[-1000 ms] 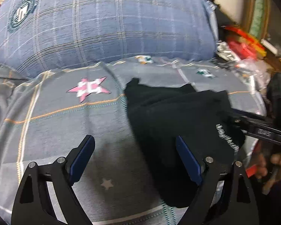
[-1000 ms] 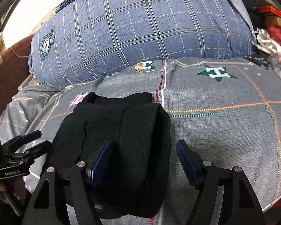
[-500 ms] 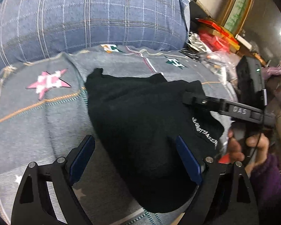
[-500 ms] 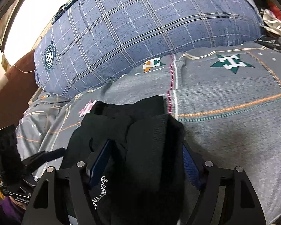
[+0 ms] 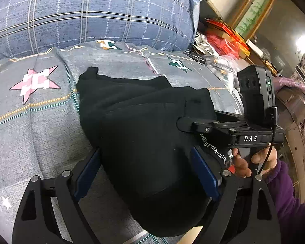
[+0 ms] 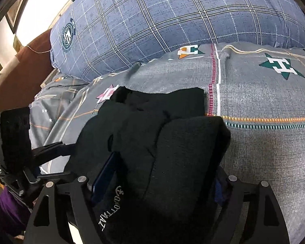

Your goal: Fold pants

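The black pants (image 5: 142,122) lie folded into a thick bundle on the grey bedspread (image 5: 30,122), with white lettering (image 5: 213,150) on the near edge. My left gripper (image 5: 145,152) is open and straddles the bundle's near end, a blue pad on each side. From the opposite side my right gripper (image 6: 166,162) reaches over the same pants (image 6: 172,142). Its jaws are opening, with cloth bulging between them and hiding the right pad. One finger (image 5: 185,122) of the right gripper rests on the pants' edge in the left wrist view.
A big blue plaid pillow (image 5: 91,16) stands behind the bedspread. Red packets and plastic bags (image 5: 223,38) crowd the bed's right side. A person's hand (image 5: 260,160) in a purple sleeve holds the right gripper. A brown headboard (image 6: 16,81) is at the left.
The left gripper swung right and closed in, so the pants now lie between its fingers. The right gripper pushed further over the bundle and its jaws widened.
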`<state>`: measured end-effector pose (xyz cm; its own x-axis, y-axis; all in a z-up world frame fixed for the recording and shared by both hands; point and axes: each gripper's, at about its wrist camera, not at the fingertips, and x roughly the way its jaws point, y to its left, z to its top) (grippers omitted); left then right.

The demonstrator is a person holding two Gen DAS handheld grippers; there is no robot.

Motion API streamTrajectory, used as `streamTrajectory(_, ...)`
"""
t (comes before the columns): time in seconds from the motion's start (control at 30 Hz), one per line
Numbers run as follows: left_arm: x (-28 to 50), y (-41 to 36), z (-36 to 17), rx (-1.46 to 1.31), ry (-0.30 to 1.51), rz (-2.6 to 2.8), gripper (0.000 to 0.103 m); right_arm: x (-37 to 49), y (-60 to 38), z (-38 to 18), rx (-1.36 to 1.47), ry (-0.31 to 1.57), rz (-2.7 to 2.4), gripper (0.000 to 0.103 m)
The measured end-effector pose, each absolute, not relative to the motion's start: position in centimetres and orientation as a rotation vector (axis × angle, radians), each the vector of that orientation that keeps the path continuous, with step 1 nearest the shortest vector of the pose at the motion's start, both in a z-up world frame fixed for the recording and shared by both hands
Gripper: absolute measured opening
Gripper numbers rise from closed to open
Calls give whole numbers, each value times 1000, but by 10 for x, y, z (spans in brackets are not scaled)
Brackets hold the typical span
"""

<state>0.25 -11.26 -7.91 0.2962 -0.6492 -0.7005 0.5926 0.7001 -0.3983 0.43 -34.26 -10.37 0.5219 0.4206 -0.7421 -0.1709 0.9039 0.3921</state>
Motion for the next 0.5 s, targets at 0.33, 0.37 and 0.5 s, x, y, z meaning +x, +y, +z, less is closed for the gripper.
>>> streamTrajectory(0.33, -6, -118, -73, 3, 901, -814, 48, -9, -340, -99, 344, 934, 475, 32)
streamTrajectory(0.37, -6, -118, -72, -3, 901, -818, 46, -10, -341, -98, 356, 932, 482, 31)
streamTrajectory(0.5, -11, -114, -70, -4, 900, -827, 42, -20, -335, -90, 339, 907, 524, 31)
